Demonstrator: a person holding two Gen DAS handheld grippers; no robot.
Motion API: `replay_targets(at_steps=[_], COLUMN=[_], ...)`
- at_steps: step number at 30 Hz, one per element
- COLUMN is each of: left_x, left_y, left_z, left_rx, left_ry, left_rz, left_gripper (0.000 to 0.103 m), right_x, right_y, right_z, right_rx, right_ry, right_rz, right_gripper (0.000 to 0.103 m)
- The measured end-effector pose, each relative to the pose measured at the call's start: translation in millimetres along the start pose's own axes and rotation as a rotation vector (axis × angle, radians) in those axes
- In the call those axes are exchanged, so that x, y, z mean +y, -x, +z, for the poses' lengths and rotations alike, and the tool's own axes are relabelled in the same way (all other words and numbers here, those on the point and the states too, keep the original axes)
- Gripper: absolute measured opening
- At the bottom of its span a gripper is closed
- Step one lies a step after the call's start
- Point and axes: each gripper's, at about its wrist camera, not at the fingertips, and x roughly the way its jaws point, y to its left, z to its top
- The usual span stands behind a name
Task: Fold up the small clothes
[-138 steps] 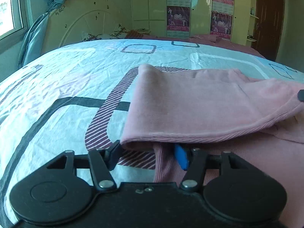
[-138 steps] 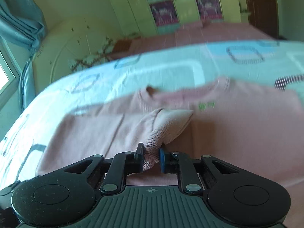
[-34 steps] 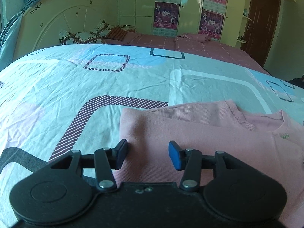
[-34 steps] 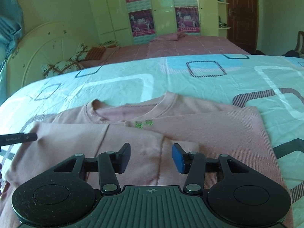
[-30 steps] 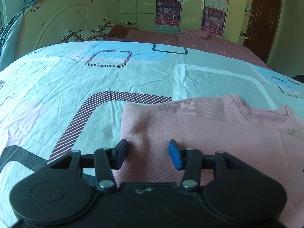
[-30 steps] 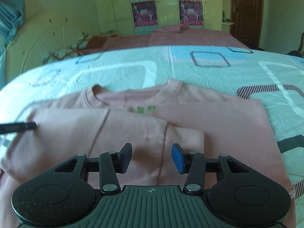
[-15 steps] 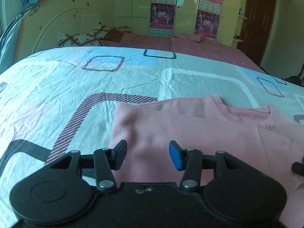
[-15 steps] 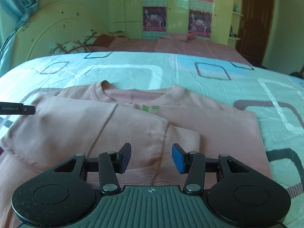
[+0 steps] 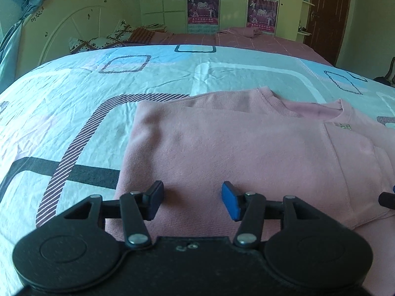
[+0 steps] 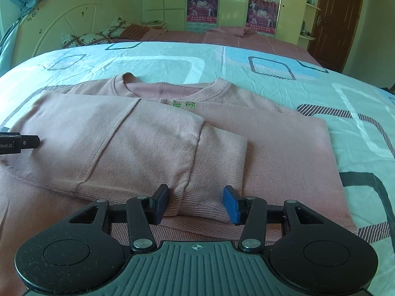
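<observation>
A pink sweater (image 9: 234,148) lies flat on the bed, neck opening toward the far side. Its left sleeve (image 10: 148,143) is folded across the chest, and the ribbed cuff (image 10: 217,162) ends near the middle. My left gripper (image 9: 192,203) hovers over the sweater's left part; its jaws are opening and no fabric is pinched between them. My right gripper (image 10: 196,203) stands open just in front of the cuff, with its pads either side of the cuff's near edge and not pressing on it. One left fingertip (image 10: 19,143) shows at the right wrist view's left edge.
The bedsheet (image 9: 74,113) is pale blue with striped and dark square patterns. A white headboard (image 10: 61,19) and pillows (image 10: 98,37) are at the far left. A pink-covered bed (image 10: 222,35), a wardrobe with posters (image 10: 202,2) and a brown door (image 10: 330,19) lie beyond.
Earlier each gripper pinched sweater fabric, the right one on the cuff; now both have let go and the sleeve lies folded. Over the last second the left gripper drifted over the sweater.
</observation>
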Motion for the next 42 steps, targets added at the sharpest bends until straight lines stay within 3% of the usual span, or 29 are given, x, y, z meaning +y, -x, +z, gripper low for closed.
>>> replay_targets(at_steps=[8, 20, 23, 29, 37, 42], left_x=[-12, -65, -71, -47, -5, -21], left_y=[32, 67, 68, 73, 96, 124], left_z=[-6, -51, -66, -92, -110, -119], left_rx=[-0.022, 0.001, 0.013, 0.02, 0.015, -0.016], left_ry=[0.016, -0.04, -0.065, -0.093, -0.051, -0.06], left_rz=[-0.022, -0.143, -0.131, -0.075, -0.035, -0.137], left_gripper=[0.051, 0.051, 0.051, 0.055, 0.054, 0.054], right_x=[1, 25, 36, 35, -13, 17], right_y=[37, 55, 56, 53, 78, 108], right_z=[0, -25, -35, -67, -93, -95], right_rx=[-0.083, -0.051, -0.036, 0.015, 0.008, -0.025], right_ry=[-0.052, 0.028, 0.071, 0.163, 0.031, -0.02], right_rz=[0.094, 0.19, 0.206, 0.153, -0.003, 0.072], right_gripper=[0.048, 0.047, 0.047, 0.047, 0.047, 0.047])
